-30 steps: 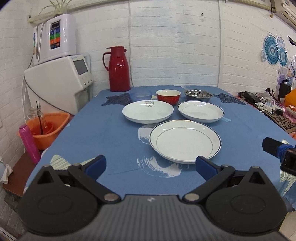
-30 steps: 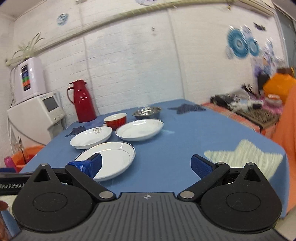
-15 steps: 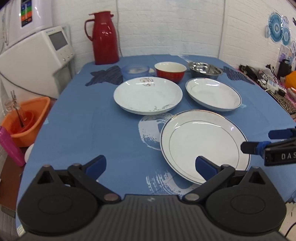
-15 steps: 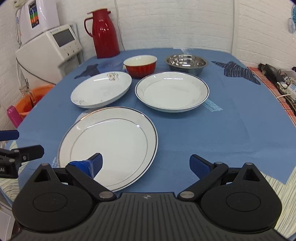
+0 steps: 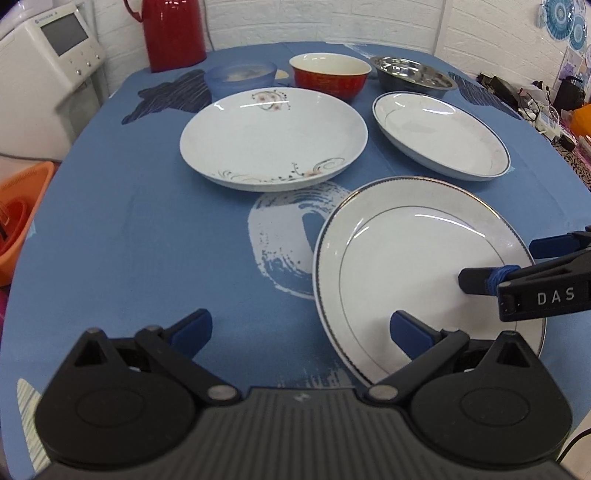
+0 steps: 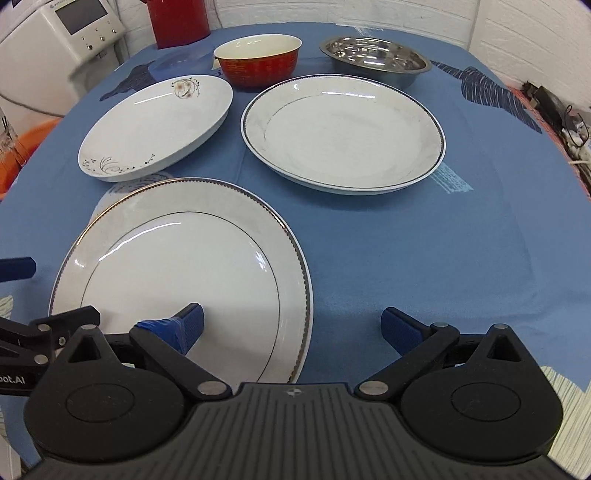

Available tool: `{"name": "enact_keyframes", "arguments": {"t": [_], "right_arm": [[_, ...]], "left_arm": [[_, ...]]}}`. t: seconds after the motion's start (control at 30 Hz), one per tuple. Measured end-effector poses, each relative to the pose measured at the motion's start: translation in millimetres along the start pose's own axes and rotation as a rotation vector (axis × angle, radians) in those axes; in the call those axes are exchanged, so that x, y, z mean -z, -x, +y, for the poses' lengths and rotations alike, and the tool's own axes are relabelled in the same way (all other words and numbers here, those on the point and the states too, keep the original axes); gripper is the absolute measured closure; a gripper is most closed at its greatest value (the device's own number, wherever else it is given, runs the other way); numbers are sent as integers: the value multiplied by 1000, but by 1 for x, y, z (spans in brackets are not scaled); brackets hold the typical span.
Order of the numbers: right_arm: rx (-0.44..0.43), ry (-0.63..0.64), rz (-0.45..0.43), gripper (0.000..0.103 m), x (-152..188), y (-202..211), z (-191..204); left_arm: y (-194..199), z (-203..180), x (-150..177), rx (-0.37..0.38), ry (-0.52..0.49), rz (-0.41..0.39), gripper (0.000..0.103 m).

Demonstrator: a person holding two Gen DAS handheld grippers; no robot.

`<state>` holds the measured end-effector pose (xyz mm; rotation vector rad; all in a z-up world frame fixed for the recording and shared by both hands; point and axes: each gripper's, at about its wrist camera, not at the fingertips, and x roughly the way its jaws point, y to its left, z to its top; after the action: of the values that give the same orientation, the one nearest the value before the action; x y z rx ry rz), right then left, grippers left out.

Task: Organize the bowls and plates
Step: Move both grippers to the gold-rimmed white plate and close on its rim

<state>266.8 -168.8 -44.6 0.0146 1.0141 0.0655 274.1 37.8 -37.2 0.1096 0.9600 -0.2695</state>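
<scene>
Three white plates lie on the blue tablecloth (image 6: 424,240), with three bowls in a row behind them. Nearest is the gold-rimmed plate (image 6: 177,273), flat on the cloth at the near edge of the table; beyond it to the left sits the flower-patterned plate (image 6: 147,125), and to the right of that the blue-rimmed plate (image 6: 343,136), the two just beside each other but not touching. In the far row, a frosted blue bowl (image 5: 240,75) stands on the left, a red bowl (image 6: 258,59) in the middle and a steel bowl (image 6: 375,59) on the right, each close behind the plates. The left gripper (image 5: 299,330) has its jaws spread wide and grips nothing; its right finger is above the near left part of the gold-rimmed plate, its left finger over bare cloth. The right gripper (image 6: 291,326) is likewise wide apart and empty, its left finger over the near part of the same plate and its right finger over the cloth to the right of it. Whether either finger touches the plate cannot be told. In the left wrist view the right gripper's fingers reach in over the plate's right rim. A red thermos (image 5: 173,29) stands at the far left of the table, a white appliance (image 5: 40,70) beside the table on the left.
</scene>
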Motion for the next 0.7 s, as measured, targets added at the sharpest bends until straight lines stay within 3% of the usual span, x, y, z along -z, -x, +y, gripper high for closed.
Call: {"name": "enact_keyframes", "arguments": {"t": [0.13, 0.5, 0.57, 0.6, 0.67, 0.7], "right_arm": [[-15, -7, -16, 12, 2, 0, -5], [-13, -6, 19, 14, -8, -2, -7], [-27, 10, 8, 18, -8, -2, -6], [-43, 28, -4, 22, -7, -1, -5], [-73, 57, -42, 48, -3, 6, -3], [-113, 52, -46, 80, -3, 10, -3]], "left_arm": [[-6, 5, 0, 42, 35, 7, 1], [-8, 1, 3, 21, 52, -5, 2], [-6, 0, 4, 10, 57, -22, 20], [-3, 0, 4, 17, 62, -35, 28], [2, 0, 1, 65, 68, -35, 61], [3, 0, 0, 92, 74, -25, 69]]}}
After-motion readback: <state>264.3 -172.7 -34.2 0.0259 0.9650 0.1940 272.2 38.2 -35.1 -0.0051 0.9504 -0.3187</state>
